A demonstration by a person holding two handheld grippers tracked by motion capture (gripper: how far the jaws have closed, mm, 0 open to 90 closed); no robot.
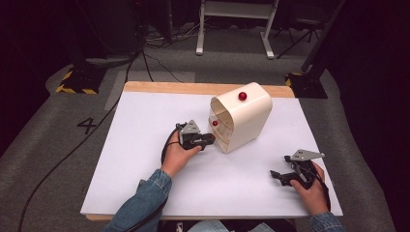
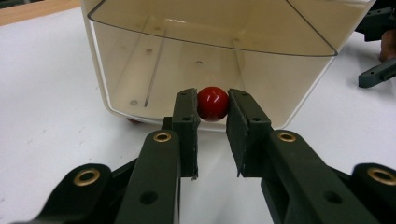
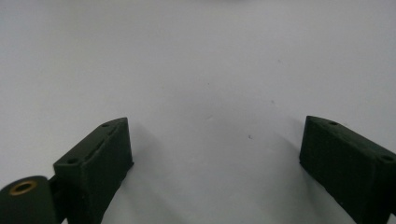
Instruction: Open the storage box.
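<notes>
A cream, round-topped box (image 1: pixel 249 118) stands on the white table (image 1: pixel 145 159), its open front facing my left gripper (image 1: pixel 211 139). In the left gripper view, my left gripper (image 2: pixel 213 99) is shut on a small red ball knob (image 2: pixel 213 105) at the lower front edge of the box (image 2: pixel 140 51), one pad pressing on each side. In the high view another red knob (image 1: pixel 214 123) shows on the box's front, and a third (image 1: pixel 242 95) on its top. My right gripper (image 1: pixel 279 175) rests near the table's right front; its jaws (image 3: pixel 215 140) stand open over bare table.
The white table has a wooden strip (image 1: pixel 193 88) along its far edge. Grey carpet, cables and a yellow-black striped stand foot (image 1: pixel 72 86) lie beyond. A dark part of the right gripper (image 2: pixel 378 74) shows at the right of the left gripper view.
</notes>
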